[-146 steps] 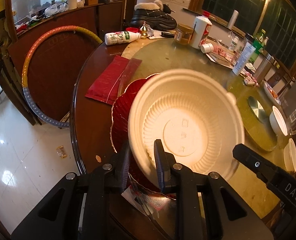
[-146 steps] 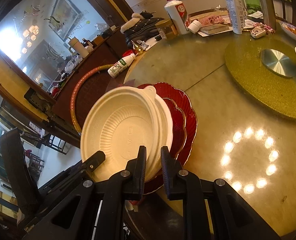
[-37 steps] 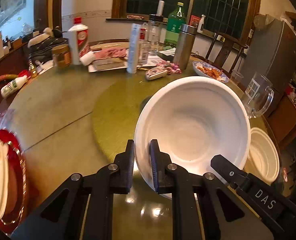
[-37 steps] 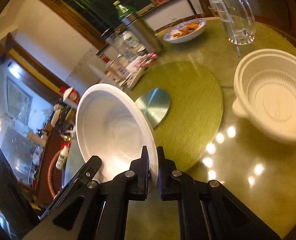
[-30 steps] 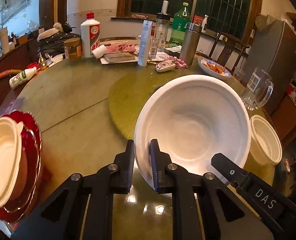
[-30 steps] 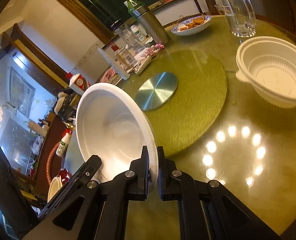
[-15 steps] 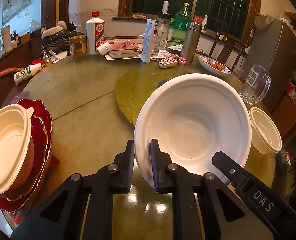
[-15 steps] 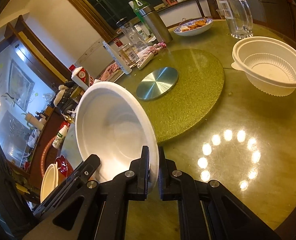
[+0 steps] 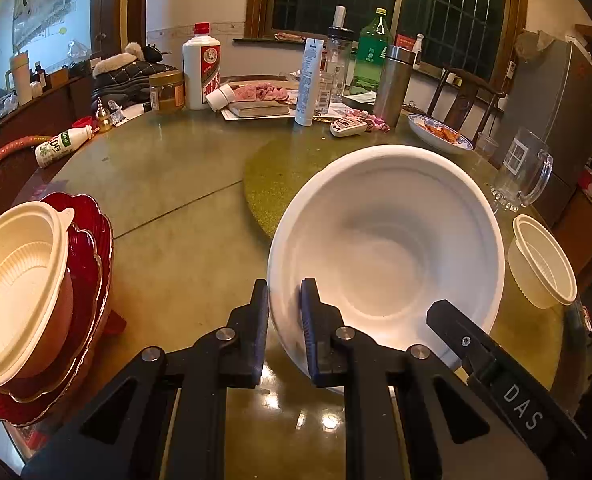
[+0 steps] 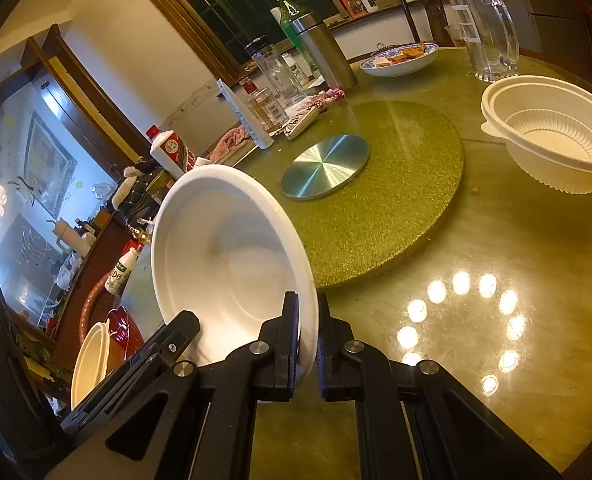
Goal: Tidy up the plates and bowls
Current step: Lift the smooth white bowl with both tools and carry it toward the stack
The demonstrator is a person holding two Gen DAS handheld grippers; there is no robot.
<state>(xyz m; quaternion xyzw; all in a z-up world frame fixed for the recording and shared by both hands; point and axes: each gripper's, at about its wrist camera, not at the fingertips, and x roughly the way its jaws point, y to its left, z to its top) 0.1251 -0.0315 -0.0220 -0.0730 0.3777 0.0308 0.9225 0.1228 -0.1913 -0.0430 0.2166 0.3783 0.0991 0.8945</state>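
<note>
White glossy deep bowl (image 9: 388, 248) clamped by both fingers (image 9: 261, 312), airborne; cream ribbed bowl (image 9: 16, 280) stacked on red plates (image 9: 92, 240) left; second cream bowl (image 10: 552, 136) remains right.

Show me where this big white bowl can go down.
Bare tabletop lies between the red plate stack and the green mat, and near the light reflections beside the small plastic bowl. The far side, around the bottles, is crowded.

Round table (image 9: 168, 196), green turntable (image 10: 376, 216), red plates (image 9: 92, 240), bottles, mug (image 9: 524, 176)
</note>
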